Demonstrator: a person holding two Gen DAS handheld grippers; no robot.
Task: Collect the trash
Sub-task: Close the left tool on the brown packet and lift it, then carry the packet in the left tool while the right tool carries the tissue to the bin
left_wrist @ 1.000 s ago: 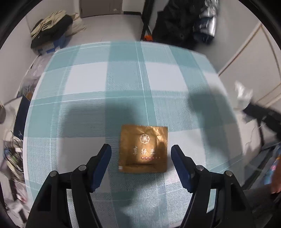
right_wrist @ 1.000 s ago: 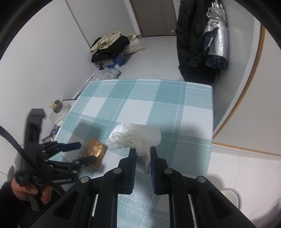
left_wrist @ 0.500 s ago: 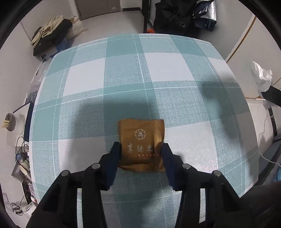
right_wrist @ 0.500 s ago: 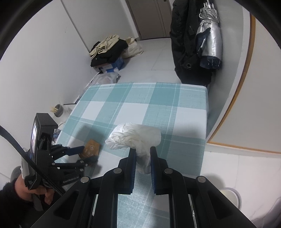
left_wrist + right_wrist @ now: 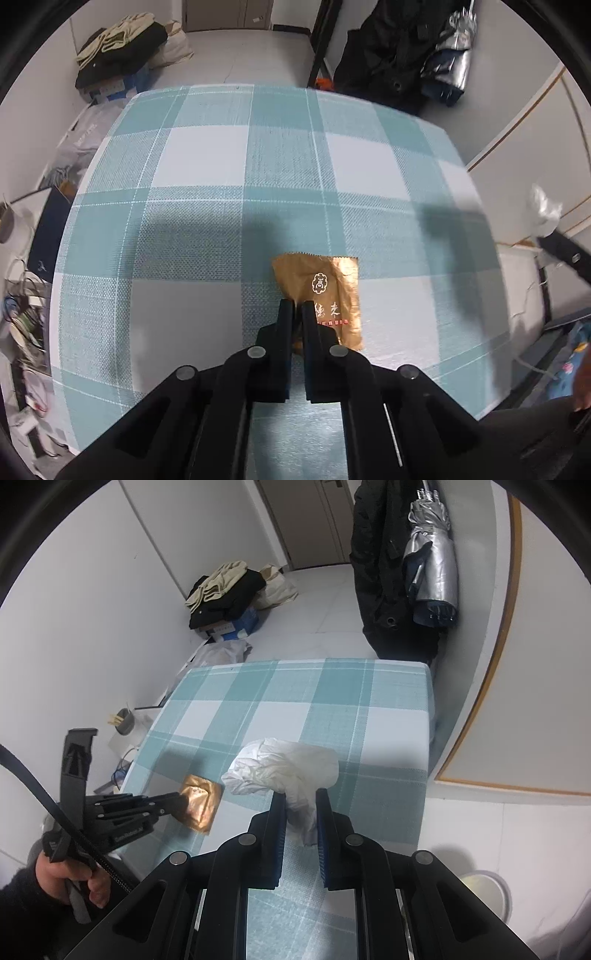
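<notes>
The left gripper (image 5: 298, 308) pinches the near-left corner of the gold wrapper (image 5: 325, 291), over the checked tablecloth (image 5: 207, 236). Only the right wrist view shows the wrapper crumpled and lifted — there the right gripper (image 5: 300, 797) clamps a white tissue wad (image 5: 284, 768), its lower end hidden between the jaws.

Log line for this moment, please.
left gripper: shut on gold wrapper | right gripper: shut on white tissue

Crinkled gold foil sachet (image 5: 325, 291) with white flower-shaped emblem, Chinese characters "德来" partly visible, small red print beneath unreadable
</notes>
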